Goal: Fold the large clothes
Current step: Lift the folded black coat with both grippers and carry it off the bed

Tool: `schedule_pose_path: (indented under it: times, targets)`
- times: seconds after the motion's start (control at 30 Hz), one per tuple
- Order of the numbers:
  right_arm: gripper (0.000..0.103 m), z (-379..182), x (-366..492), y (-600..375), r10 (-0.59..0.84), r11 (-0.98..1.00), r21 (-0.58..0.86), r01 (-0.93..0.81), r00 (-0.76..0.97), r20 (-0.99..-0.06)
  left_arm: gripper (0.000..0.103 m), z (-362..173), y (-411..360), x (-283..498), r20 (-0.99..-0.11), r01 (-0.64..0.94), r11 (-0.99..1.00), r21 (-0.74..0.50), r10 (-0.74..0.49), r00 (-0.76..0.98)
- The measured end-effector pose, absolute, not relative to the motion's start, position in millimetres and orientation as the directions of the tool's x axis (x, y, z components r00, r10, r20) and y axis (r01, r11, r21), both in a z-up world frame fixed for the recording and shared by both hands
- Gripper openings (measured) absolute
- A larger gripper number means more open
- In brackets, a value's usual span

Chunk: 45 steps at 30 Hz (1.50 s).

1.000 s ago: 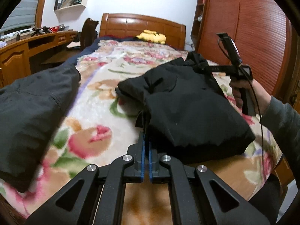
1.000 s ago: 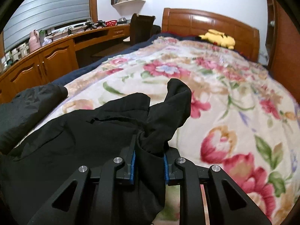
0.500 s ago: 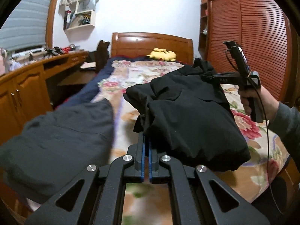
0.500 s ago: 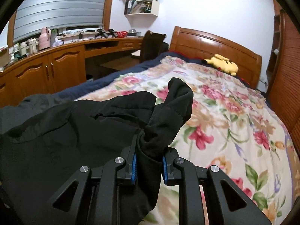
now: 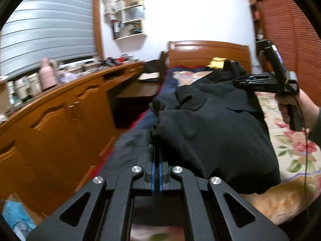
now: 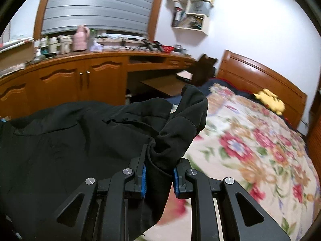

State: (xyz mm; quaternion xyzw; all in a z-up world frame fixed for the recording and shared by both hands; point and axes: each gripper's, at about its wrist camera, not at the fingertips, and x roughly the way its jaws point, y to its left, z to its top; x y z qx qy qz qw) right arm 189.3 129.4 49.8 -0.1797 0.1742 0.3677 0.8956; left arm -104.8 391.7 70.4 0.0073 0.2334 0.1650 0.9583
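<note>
A large black garment hangs folded in the air above the floral bedspread. My left gripper is shut on its near left edge. My right gripper is shut on a thick bunch of the same garment, whose cuff sticks up past the fingers. In the left wrist view the right gripper holds the far corner at the same height. A second dark garment lies under the lifted one at the bed's left edge.
A wooden cabinet and desk run along the left of the bed, with bottles and a pink flask on top. A chair stands by the headboard. A yellow plush lies by the pillows. A slatted wardrobe is at the right.
Both grippers have lifted the black garment and carried it left, toward the bed's left edge and over the other dark garment. Both views have tilted up toward the desk and window.
</note>
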Motion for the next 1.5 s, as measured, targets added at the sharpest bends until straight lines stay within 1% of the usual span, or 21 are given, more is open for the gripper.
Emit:
schedule_pose_path:
  times: [0.1, 0.27, 0.43, 0.57, 0.63, 0.67, 0.7, 0.73, 0.77, 0.8, 0.83, 0.87, 0.9, 1.0, 1.03, 1.07, 1.1, 1.33, 1.43, 1.5]
  targets:
    - [0.02, 43.4, 189.5, 159.3, 0.622, 0.629, -0.2, -0.752, 0.64, -0.45, 0.003, 61.0, 420.2, -115.0, -0.472, -0.362, 0.927, 0.097, 0.363, 0.804]
    - [0.02, 19.9, 220.7, 188.3, 0.642, 0.599, -0.18, -0.781, 0.602, -0.475, 0.003, 41.4, 445.8, -123.6, -0.496, -0.418, 0.903, 0.099, 0.409, 0.766]
    - [0.021, -2.5, 237.9, 199.1, 0.613, 0.603, -0.184, -0.776, 0.598, -0.517, 0.003, 19.3, 451.6, -123.8, -0.524, -0.437, 0.893, 0.112, 0.427, 0.737]
    - [0.025, -10.1, 250.9, 196.5, 0.586, 0.637, -0.146, -0.757, 0.599, -0.546, 0.003, 17.9, 456.7, -127.4, -0.53, -0.438, 0.897, 0.052, 0.397, 0.749]
    - [0.028, -9.8, 250.5, 190.3, 0.593, 0.625, -0.167, -0.762, 0.603, -0.533, 0.003, 21.8, 455.9, -127.9, -0.525, -0.44, 0.897, 0.041, 0.394, 0.755]
    - [0.034, -8.8, 250.8, 188.2, 0.594, 0.623, -0.169, -0.764, 0.602, -0.533, 0.003, 24.1, 454.3, -128.6, -0.522, -0.441, 0.897, 0.04, 0.395, 0.756]
    - [0.042, -7.3, 252.9, 190.2, 0.598, 0.62, -0.156, -0.769, 0.592, -0.54, 0.004, 26.4, 453.1, -129.3, -0.52, -0.443, 0.896, 0.039, 0.396, 0.757]
    - [0.047, -7.1, 249.4, 194.8, 0.603, 0.617, -0.143, -0.774, 0.582, -0.546, 0.004, 28.9, 451.0, -130.0, -0.518, -0.447, 0.893, 0.04, 0.402, 0.755]
    - [0.055, -5.6, 248.1, 191.2, 0.609, 0.614, -0.134, -0.778, 0.575, -0.546, 0.005, 31.6, 449.8, -131.2, -0.513, -0.455, 0.889, 0.044, 0.411, 0.754]
    - [0.058, -4.3, 245.1, 187.5, 0.613, 0.612, -0.138, -0.779, 0.577, -0.539, 0.006, 35.8, 449.1, -132.5, -0.502, -0.46, 0.887, 0.044, 0.418, 0.757]
    - [0.058, -3.3, 238.9, 183.3, 0.621, 0.607, -0.141, -0.782, 0.578, -0.53, 0.007, 40.4, 446.1, -135.1, -0.492, -0.461, 0.886, 0.042, 0.42, 0.762]
    - [0.059, -2.9, 232.5, 180.3, 0.628, 0.603, -0.141, -0.785, 0.576, -0.523, 0.015, 43.7, 444.1, -137.3, -0.484, -0.462, 0.886, 0.039, 0.421, 0.767]
    - [0.059, -5.0, 225.6, 179.3, 0.633, 0.602, -0.14, -0.786, 0.577, -0.516, 0.029, 49.0, 440.9, -140.4, -0.469, -0.461, 0.887, 0.032, 0.421, 0.777]
    - [0.059, -10.4, 217.9, 170.8, 0.685, 0.566, -0.097, -0.819, 0.532, -0.498, 0.053, 66.8, 435.4, -143.1, -0.425, -0.466, 0.884, 0.032, 0.434, 0.795]
    - [0.059, -13.6, 213.9, 166.5, 0.693, 0.559, -0.09, -0.824, 0.524, -0.496, 0.058, 72.4, 432.6, -141.9, -0.416, -0.462, 0.886, 0.031, 0.432, 0.801]
    - [0.059, -13.7, 209.0, 164.3, 0.7, 0.548, -0.09, -0.832, 0.514, -0.495, 0.069, 76.9, 429.8, -139.9, -0.41, -0.455, 0.89, 0.026, 0.424, 0.807]
    - [0.059, -15.1, 202.8, 159.0, 0.709, 0.536, -0.089, -0.84, 0.505, -0.492, 0.075, 79.2, 428.0, -137.8, -0.405, -0.45, 0.893, 0.024, 0.42, 0.812]
    - [0.059, -19.3, 191.5, 142.4, 0.758, 0.464, -0.066, -0.883, 0.435, -0.486, 0.076, 96.9, 400.4, -104.5, -0.385, -0.414, 0.908, 0.061, 0.404, 0.83]
    - [0.059, -24.5, 189.7, 136.2, 0.758, 0.453, -0.083, -0.888, 0.433, -0.488, 0.076, 90.8, 393.7, -85.9, -0.416, -0.404, 0.909, 0.101, 0.408, 0.813]
    - [0.059, -24.7, 192.5, 134.0, 0.753, 0.458, -0.094, -0.884, 0.442, -0.488, 0.076, 79.4, 392.5, -73.3, -0.454, -0.399, 0.907, 0.131, 0.413, 0.789]
